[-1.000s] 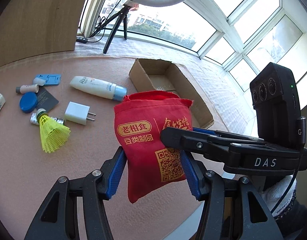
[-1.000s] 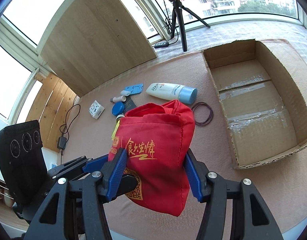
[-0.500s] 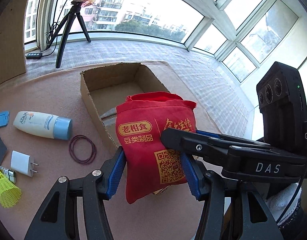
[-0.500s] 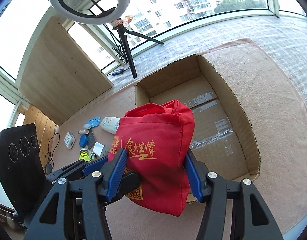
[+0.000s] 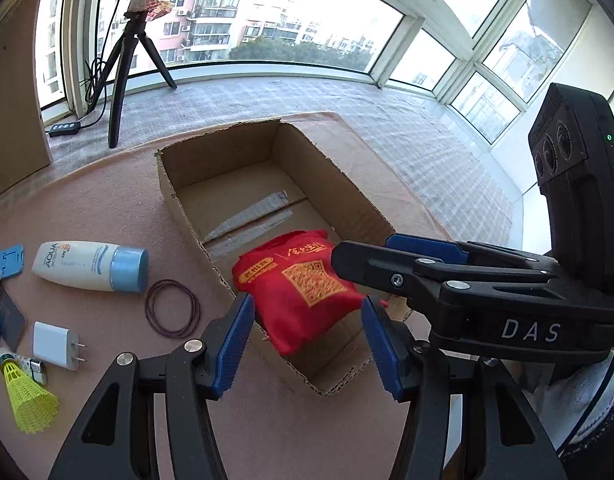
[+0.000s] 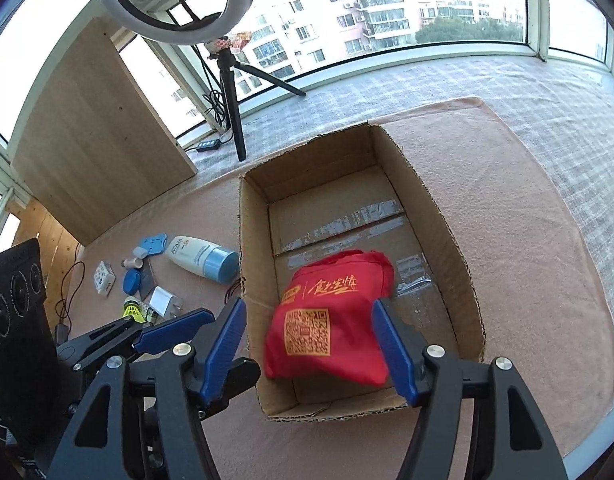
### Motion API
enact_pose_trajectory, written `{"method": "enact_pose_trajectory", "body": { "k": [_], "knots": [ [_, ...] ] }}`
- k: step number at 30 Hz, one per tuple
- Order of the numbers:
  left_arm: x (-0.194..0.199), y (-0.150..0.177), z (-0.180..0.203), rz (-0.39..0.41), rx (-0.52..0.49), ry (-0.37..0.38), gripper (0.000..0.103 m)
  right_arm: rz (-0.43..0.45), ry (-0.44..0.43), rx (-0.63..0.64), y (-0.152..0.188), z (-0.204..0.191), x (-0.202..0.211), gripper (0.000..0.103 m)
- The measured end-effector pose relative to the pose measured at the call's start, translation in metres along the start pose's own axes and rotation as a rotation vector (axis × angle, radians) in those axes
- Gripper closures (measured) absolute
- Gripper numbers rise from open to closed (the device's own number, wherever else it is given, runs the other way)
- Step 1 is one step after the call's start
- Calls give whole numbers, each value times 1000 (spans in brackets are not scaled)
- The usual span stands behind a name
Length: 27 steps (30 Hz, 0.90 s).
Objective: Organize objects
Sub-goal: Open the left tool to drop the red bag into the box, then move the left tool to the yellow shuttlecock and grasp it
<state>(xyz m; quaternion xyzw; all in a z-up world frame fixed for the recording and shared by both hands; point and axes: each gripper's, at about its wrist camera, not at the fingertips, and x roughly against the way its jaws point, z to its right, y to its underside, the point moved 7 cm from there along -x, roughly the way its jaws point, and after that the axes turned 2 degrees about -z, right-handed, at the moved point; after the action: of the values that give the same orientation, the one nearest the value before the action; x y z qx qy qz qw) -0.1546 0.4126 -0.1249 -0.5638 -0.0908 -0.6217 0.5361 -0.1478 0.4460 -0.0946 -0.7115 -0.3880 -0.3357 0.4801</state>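
**Hand-held grippers empty; first item boxed**

Left hand-held gripper (image 5: pixel 305 338) and right hand-held gripper (image 6: pixel 311 346) both stand with jaws apart, clamped on nothing. The red pouch (image 6: pixel 331 320) lies inside the cardboard box (image 6: pixel 451 248), toward its near end, at 12 o'clock from both. One item judged stowed. Left out on the desk (image 5: pixel 107 208), around 9 o'clock: lotion bottle (image 5: pixel 89 266), rubber bands (image 5: pixel 173 314), charger plug (image 5: pixel 55 344), shuttlecock (image 5: pixel 27 398) and smaller pieces.

Both my wrist cameras look steeply down from close above the cardboard box (image 5: pixel 267 184), facing the windows: my left from its near-left corner, my right nearer its middle. Both share the box (image 6: pixel 447 240) and red bag (image 5: pixel 303 292).
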Motion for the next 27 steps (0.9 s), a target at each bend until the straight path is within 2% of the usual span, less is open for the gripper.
{"method": "enact_pose_trajectory", "body": {
  "k": [6, 15, 18, 21, 24, 26, 27],
  "knots": [
    [32, 10, -24, 30, 26, -17, 43, 22, -14, 21, 3, -22, 8, 41],
    [86, 35, -100, 51, 135, -63, 43, 25, -66, 47, 27, -69, 11, 41],
    [98, 46, -133, 43, 188, -84, 43, 32, -71, 65, 39, -85, 11, 41],
    [107, 59, -177, 33, 291, -112, 43, 46, -54, 74, 53, -95, 10, 41],
    [113, 66, -218, 23, 365, -172, 44, 27, -67, 67, 69, -103, 5, 41],
    [114, 67, -242, 9, 408, -184, 45, 13, -69, 63, 79, -106, 0, 41],
    [114, 67, -253, 6, 428, -191, 48, 8, -66, 62, 82, -107, -1, 41]
  ]
}}
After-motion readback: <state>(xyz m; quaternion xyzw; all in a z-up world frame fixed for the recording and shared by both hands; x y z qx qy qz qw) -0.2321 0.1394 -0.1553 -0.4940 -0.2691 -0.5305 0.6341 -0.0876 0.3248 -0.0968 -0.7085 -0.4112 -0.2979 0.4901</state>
